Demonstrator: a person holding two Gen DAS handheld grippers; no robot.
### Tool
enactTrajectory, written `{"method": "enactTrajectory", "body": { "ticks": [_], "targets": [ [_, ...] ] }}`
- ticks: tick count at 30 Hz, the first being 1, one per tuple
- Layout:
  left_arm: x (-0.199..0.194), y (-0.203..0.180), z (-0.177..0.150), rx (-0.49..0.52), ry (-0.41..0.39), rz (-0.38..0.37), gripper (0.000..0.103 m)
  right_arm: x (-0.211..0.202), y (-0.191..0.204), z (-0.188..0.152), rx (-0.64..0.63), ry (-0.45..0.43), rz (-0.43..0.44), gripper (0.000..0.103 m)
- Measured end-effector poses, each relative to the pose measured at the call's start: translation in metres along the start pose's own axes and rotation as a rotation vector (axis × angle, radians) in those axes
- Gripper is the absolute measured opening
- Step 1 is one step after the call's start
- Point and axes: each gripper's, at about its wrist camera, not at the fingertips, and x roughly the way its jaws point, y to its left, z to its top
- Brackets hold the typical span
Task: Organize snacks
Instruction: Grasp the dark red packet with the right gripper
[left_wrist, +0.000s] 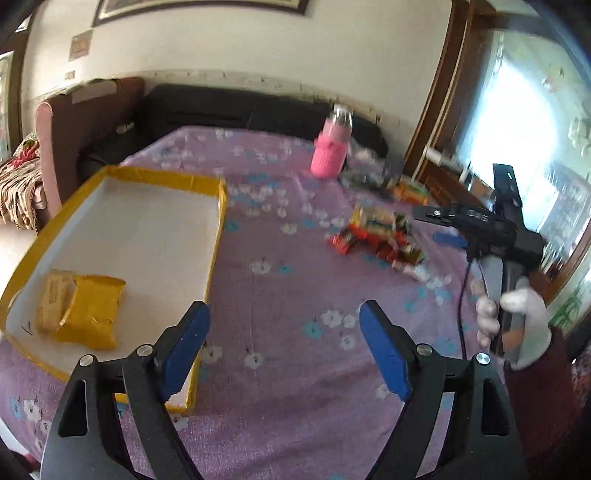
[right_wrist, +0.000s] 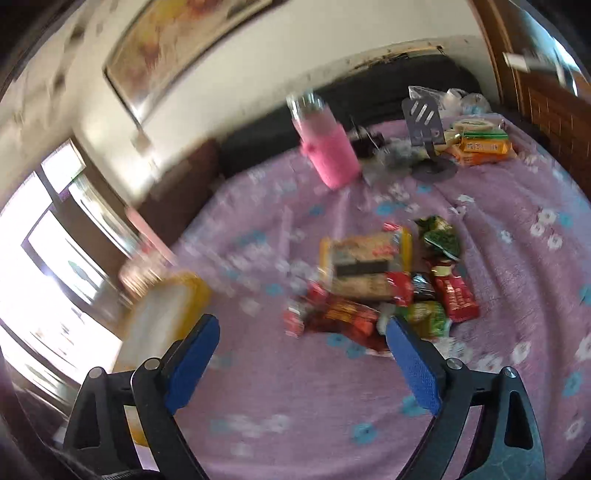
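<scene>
A shallow yellow-rimmed white tray (left_wrist: 218, 221) lies on the purple flowered cloth at the left; it holds a yellow snack packet (left_wrist: 92, 312) over a tan one (left_wrist: 53, 295). My left gripper (left_wrist: 284, 332) is open and empty, just right of the tray's near corner. A pile of colourful snack packets (left_wrist: 380, 236) lies further right; in the right wrist view the snack pile (right_wrist: 373, 280) is just ahead. My right gripper (right_wrist: 301, 343) is open and empty, above the cloth short of the pile; it also shows in the left wrist view (left_wrist: 454, 225). The tray (right_wrist: 162, 317) is blurred at its left.
A pink bottle (left_wrist: 330, 147) (right_wrist: 328, 147) stands at the table's far side. Orange boxes (right_wrist: 480, 147), a metal stand (right_wrist: 424, 125) and plastic bags (right_wrist: 454, 99) sit at the far right. A dark sofa (left_wrist: 221, 107) and an armchair (left_wrist: 62, 147) are behind the table.
</scene>
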Motion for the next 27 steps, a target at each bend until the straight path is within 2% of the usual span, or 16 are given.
{"method": "enactTrajectory", "body": {
  "ticks": [1, 3, 4, 8, 11, 13, 15, 18, 21, 27],
  "targets": [
    [0.006, 0.000, -0.002, 0.010, 0.022, 0.009, 0.083, 0.010, 0.003, -0.001, -0.059, 0.015, -0.054, 0.091],
    [0.008, 0.000, -0.004, 0.025, 0.022, 0.006, 0.073, 0.027, 0.009, -0.001, -0.181, 0.029, -0.143, 0.088],
    [0.008, 0.000, -0.004, 0.028, 0.023, -0.002, 0.064, 0.032, 0.011, -0.002, -0.234, 0.033, -0.172, 0.088],
    [0.015, 0.004, 0.001, 0.006, 0.051, -0.015, 0.064, 0.062, 0.025, -0.012, -0.425, 0.079, -0.228, 0.088],
    [0.019, 0.001, 0.009, 0.002, 0.066, -0.023, 0.064, 0.081, 0.028, -0.017, -0.478, 0.090, -0.270, 0.085],
    [0.022, -0.005, 0.016, 0.029, 0.076, -0.028, 0.064, 0.092, 0.023, -0.017, -0.462, 0.105, -0.270, 0.078],
    [0.029, -0.010, 0.023, 0.048, 0.091, -0.027, 0.065, 0.100, 0.015, -0.019, -0.438, 0.114, -0.254, 0.056],
    [0.047, -0.016, 0.034, 0.043, 0.129, -0.038, 0.065, 0.097, 0.006, -0.019, -0.381, 0.084, -0.236, 0.046],
    [0.074, -0.029, 0.045, 0.050, 0.170, -0.051, 0.065, 0.088, -0.009, -0.013, -0.267, 0.060, -0.125, 0.046],
    [0.146, -0.069, 0.063, 0.168, 0.253, -0.033, 0.065, 0.074, -0.022, -0.005, -0.171, 0.059, -0.019, 0.046]
  ]
}}
